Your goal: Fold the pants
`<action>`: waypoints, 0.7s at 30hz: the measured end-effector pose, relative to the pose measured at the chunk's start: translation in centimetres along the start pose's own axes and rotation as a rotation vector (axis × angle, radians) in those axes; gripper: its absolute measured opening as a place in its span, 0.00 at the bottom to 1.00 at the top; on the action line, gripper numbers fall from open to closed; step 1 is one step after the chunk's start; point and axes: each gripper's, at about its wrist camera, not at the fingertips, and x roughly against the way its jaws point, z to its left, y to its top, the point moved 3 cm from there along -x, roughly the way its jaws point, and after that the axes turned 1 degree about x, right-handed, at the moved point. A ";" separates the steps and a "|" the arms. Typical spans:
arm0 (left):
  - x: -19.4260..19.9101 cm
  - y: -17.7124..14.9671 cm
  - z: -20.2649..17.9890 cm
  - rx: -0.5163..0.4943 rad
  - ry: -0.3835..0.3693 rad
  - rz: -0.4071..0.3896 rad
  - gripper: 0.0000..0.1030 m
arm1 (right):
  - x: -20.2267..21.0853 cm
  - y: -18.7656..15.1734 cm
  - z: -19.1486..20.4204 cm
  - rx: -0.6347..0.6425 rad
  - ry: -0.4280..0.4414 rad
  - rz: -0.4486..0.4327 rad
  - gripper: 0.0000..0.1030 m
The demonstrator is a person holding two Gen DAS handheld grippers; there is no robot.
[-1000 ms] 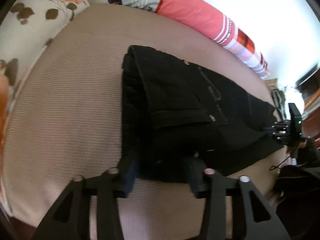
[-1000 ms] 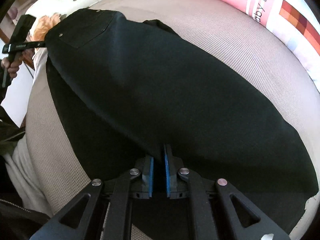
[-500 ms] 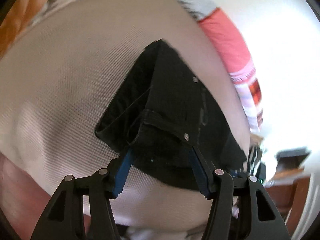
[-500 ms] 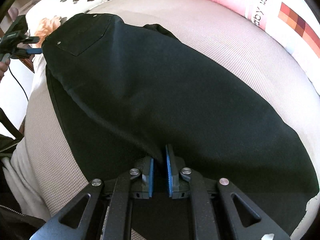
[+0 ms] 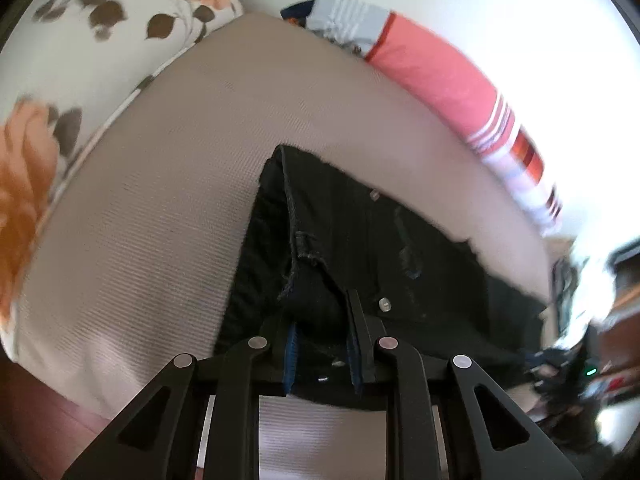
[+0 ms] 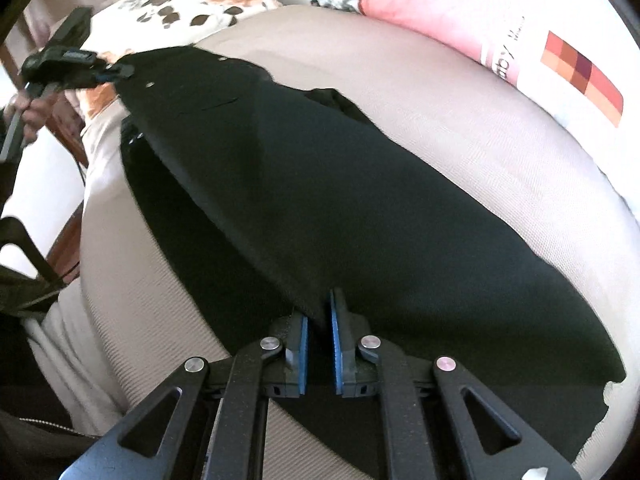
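The left gripper (image 5: 322, 344) is closing on the waistband end of the pants (image 5: 360, 248), its blue pads pressing a bunched thickness of black cloth between them. The right gripper (image 6: 319, 344) is pinching a raised ridge of the pants (image 6: 360, 208) farther down the leg, its jaws nearly together with only cloth between them. Both ends are being held along one long edge, so the step in hand is probably the lengthwise fold, one leg being carried over the other (the upper layer is standing off the lower one in the right view, with a dark gap showing beneath).

The next move is likely calling for both grippers travelling together across the garment and setting the lifted edge down on the far edge, keeping the cloth taut so that no crease is being trapped. Denim this thick is likely to sag between the two holds.

The pants are lying on a beige ribbed cover (image 5: 160, 220) that is spreading over a soft, rounded surface, probably a bed. Beyond the pants, a floral cushion (image 5: 100, 32) is sitting at the far left, and a pink striped pillow (image 5: 440, 80) is running along the far edge. Behind that a pale wall (image 5: 500, 8) is glaring with light. From the right view the left gripper (image 6: 116, 70) is showing at the waistband corner, in the person's hand (image 6: 34, 112).
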 end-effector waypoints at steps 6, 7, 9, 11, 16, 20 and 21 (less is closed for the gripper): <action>-2.6 -1.6 2.2 -0.070 0.066 0.076 0.21 | -2.2 -1.8 1.5 -0.018 0.053 0.062 0.09; -2.6 -1.7 2.4 -0.066 0.062 0.070 0.21 | -2.2 -1.9 1.6 -0.019 0.057 0.063 0.09; -2.6 -1.9 2.7 -0.065 0.061 0.062 0.23 | -2.5 -2.0 1.8 -0.008 0.046 0.071 0.09; -3.0 -2.4 2.4 -0.096 0.116 0.055 0.27 | -3.2 -2.1 2.0 0.000 0.037 0.090 0.09; -1.9 -3.6 0.6 -0.229 0.242 -0.022 0.41 | -3.6 -2.0 1.9 -0.017 0.028 0.089 0.11; 0.7 -3.9 0.1 -0.287 0.315 -0.103 0.52 | -3.3 -2.0 2.2 -0.033 0.022 0.073 0.16; 1.5 -3.9 -0.1 -0.294 0.327 -0.133 0.52 | -3.2 -2.1 2.1 -0.040 0.018 0.066 0.21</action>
